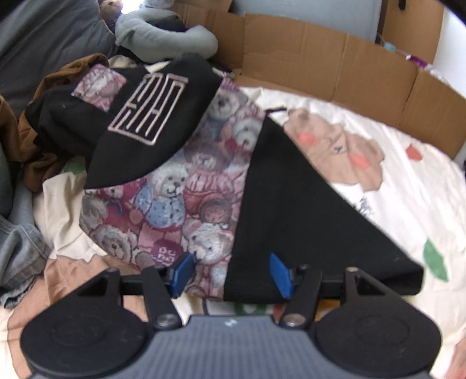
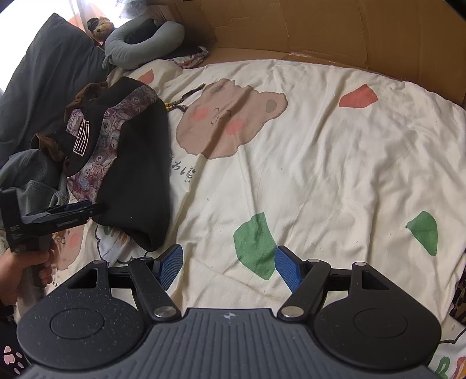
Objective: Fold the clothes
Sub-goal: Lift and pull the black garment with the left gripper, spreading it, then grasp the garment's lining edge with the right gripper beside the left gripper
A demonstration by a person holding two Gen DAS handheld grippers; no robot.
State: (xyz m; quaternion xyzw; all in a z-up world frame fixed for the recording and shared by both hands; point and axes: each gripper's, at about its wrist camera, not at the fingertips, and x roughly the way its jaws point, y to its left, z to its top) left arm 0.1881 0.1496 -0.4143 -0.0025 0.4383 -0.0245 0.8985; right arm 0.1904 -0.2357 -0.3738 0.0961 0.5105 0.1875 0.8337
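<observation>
**Both grippers hang open over the bed**

The black-and-teddy-print garment (image 1: pixel 204 180) lies on the left side of the bed, on a cream quilt (image 2: pixel 320 163) printed with a brown bear face and red and green patches. Its black panel (image 1: pixel 291 210) is folded over the teddy-bear fabric, and a part with a pale logo (image 1: pixel 148 108) lies bunched at the far end. The left gripper (image 1: pixel 233 275) hovers at the garment's near edge, blue fingers (image 1: pixel 183 274) spread, nothing between them. The right gripper (image 2: pixel 228 266) is well apart from it, over bare quilt, fingers (image 2: pixel 170 266) spread wide. Brown and denim clothes (image 2: pixel 35 175) are heaped beside the garment. Cardboard (image 2: pixel 320 26) walls the far side of the bed.
</observation>
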